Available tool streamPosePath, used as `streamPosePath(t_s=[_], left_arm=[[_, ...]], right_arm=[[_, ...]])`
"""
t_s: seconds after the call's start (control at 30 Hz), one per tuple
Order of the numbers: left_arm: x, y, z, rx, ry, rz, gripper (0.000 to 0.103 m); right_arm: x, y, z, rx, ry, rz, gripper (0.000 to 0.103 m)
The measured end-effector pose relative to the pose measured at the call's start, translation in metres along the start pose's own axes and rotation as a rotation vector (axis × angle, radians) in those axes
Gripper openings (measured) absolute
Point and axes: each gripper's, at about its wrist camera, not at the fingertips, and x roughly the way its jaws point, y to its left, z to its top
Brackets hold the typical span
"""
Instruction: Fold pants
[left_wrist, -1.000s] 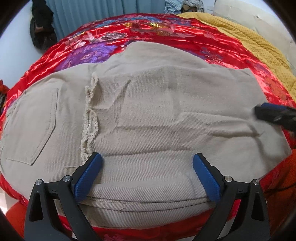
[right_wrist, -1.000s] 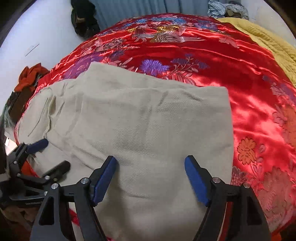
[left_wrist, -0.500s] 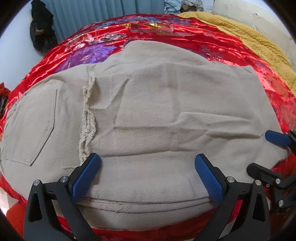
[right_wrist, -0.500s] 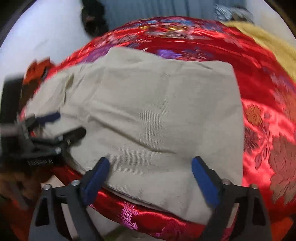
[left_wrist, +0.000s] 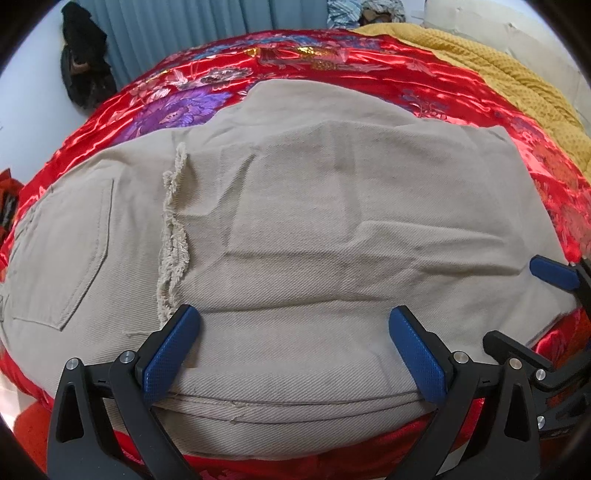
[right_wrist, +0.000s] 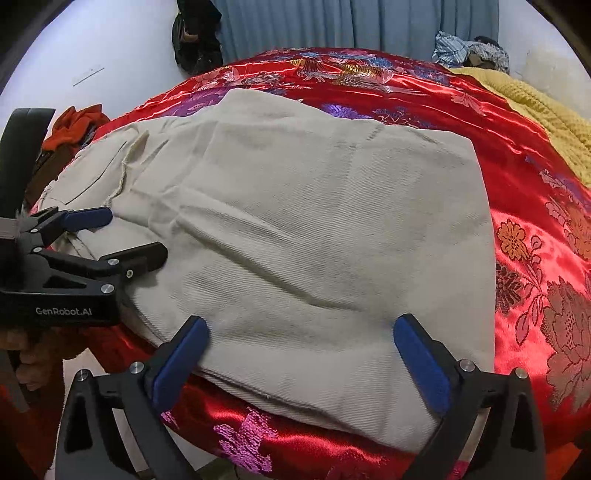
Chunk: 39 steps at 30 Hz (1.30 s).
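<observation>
Pants lying on the bed, legs already doubled over; another fold looking due. Left tongs gaping wide, empty; right tongs just opening wide, gripping nothing.

Each claw, left claw and right claw, is black with blue bumpy pads, silver screws, and white "GenRobot.AI" letters.

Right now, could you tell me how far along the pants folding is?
Done: the beige pants lie doubled on the red bedspread, frayed hem beside the back pocket. In hand: nothing; the left gripper and right gripper hover open over the near edge. Left: probably another fold.
</observation>
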Motion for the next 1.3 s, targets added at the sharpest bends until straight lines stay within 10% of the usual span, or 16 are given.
streamPosePath(t_s=[1.3], left_arm=[[-0.0014,-0.0038,-0.0036,0.023,-0.030,-0.002,0.102]], right_arm=[[0.0008,0.0035,-0.0039,-0.008,-0.019,-0.033,0.102]])
